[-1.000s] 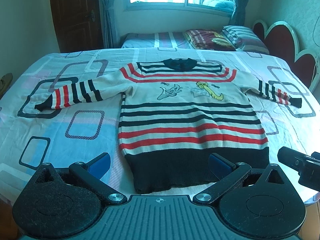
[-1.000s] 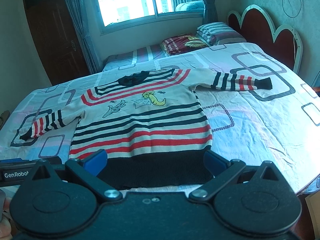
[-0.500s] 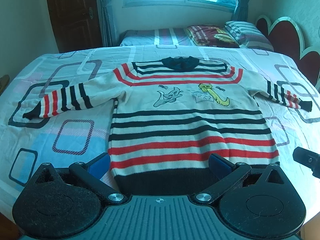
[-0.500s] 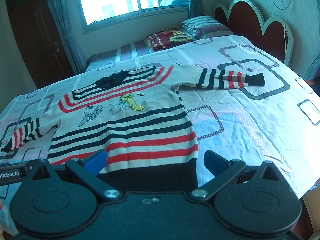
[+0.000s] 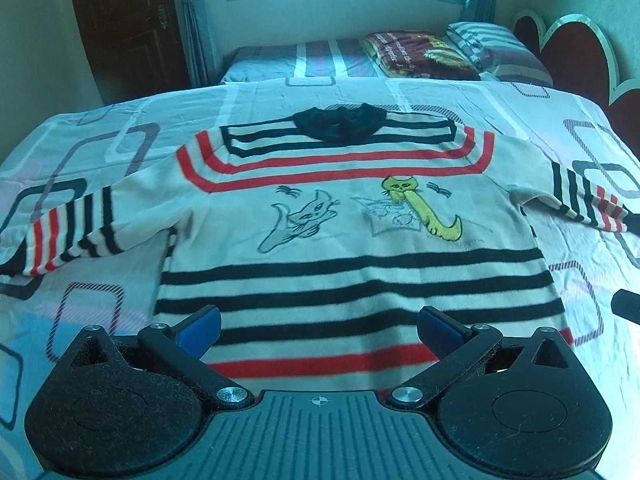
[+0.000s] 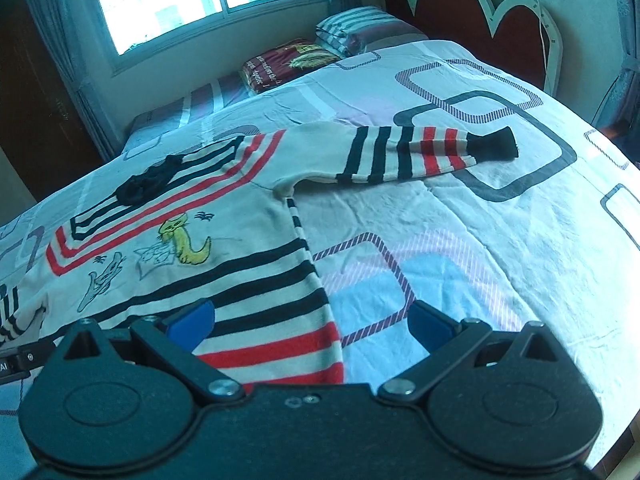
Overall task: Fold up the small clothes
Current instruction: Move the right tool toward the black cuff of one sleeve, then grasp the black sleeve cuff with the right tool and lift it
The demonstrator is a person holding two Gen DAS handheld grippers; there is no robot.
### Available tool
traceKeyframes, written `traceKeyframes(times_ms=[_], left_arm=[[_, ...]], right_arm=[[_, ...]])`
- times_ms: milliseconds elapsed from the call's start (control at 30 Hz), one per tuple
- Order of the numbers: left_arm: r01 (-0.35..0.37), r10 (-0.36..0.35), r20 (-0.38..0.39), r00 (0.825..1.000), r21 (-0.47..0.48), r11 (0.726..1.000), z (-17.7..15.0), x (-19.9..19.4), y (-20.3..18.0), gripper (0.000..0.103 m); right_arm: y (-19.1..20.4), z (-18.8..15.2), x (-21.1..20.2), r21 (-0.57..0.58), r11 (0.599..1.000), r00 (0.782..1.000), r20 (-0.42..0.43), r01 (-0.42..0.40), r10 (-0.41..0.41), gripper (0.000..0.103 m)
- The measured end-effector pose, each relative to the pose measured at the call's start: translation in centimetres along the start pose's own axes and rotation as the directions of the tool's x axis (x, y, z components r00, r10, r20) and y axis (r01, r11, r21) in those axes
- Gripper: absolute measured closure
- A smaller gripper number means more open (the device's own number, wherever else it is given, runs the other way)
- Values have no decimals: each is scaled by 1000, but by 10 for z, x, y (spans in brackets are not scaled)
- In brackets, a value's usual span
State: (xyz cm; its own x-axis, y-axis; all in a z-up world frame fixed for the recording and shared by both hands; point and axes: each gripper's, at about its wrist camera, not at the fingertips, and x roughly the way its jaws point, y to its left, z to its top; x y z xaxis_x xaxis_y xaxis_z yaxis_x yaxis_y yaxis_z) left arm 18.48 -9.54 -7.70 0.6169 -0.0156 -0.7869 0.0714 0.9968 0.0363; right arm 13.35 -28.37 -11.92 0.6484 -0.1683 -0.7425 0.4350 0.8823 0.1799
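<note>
A small cream sweater [image 5: 344, 240] with black and red stripes and two cat drawings lies flat, front up, on the bed, sleeves spread out to both sides. My left gripper [image 5: 318, 326] is open and empty, low over the sweater's lower stripes. My right gripper [image 6: 310, 320] is open and empty over the sweater's [image 6: 224, 264] right side seam. The right sleeve [image 6: 404, 154] stretches away to the right with its black cuff. The sweater's bottom hem is hidden under both grippers.
The bed sheet [image 6: 500, 240] has rectangle prints. Folded blankets and pillows [image 5: 452, 54] lie at the far end under the window. A red headboard [image 6: 492, 20] stands on the right. A dark door [image 5: 120, 20] is at far left.
Both grippers have moved forward over the sweater, past its black hem. The right gripper has also swung right toward the side seam and right sleeve. Both stay open.
</note>
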Motion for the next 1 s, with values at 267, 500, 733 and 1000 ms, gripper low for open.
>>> traceKeyframes(times_ms=[267, 500, 733, 1000], left_arm=[[37, -36, -28, 999, 12, 999, 38, 56, -35, 0], [41, -40, -58, 998, 17, 999, 72, 104, -67, 0], [40, -38, -74, 997, 27, 999, 97, 144, -92, 0], [14, -13, -88, 996, 15, 1000, 110, 167, -97, 0]], right_arm=[[-38, 42, 60, 92, 995, 1000, -6, 21, -21, 1], [-68, 77, 116, 148, 988, 999, -1, 44, -44, 13], [-103, 100, 165, 258, 963, 997, -41, 77, -69, 22], [-135, 117, 188, 360, 930, 996, 15, 77, -88, 28]])
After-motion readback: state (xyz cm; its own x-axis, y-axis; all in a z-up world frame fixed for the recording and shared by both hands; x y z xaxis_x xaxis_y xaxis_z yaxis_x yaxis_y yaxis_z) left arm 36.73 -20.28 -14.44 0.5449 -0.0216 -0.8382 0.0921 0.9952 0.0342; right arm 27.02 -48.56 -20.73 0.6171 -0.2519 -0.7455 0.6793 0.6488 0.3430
